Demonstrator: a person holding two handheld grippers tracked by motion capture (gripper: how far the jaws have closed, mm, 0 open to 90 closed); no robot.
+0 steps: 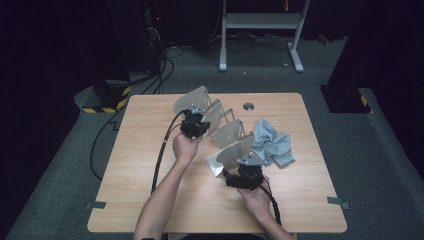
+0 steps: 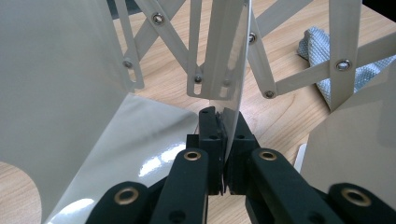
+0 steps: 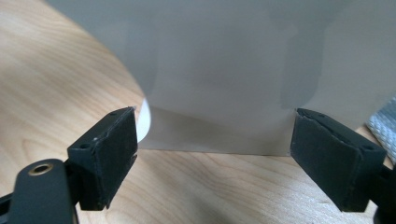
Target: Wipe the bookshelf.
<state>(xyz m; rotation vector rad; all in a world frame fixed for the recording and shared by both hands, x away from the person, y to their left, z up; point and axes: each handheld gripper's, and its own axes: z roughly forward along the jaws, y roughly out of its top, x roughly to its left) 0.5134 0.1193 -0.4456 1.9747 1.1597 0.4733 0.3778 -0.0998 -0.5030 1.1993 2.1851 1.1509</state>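
We see both forearms come in from below over the table (image 1: 150,150). The left forearm slants up and forward, its hand (image 1: 186,146) raising the left hand-held gripper (image 1: 194,125), whose jaws are clamped on the thin edge of one grey panel of the folding rack (image 1: 227,132) standing mid-table. The right hand (image 1: 255,192) sits lower and nearer, its right hand-held gripper (image 1: 245,172) just before the rack's nearest panel, jaws spread wide, nothing between them. A grey cloth (image 1: 274,145) lies just beside the rack.
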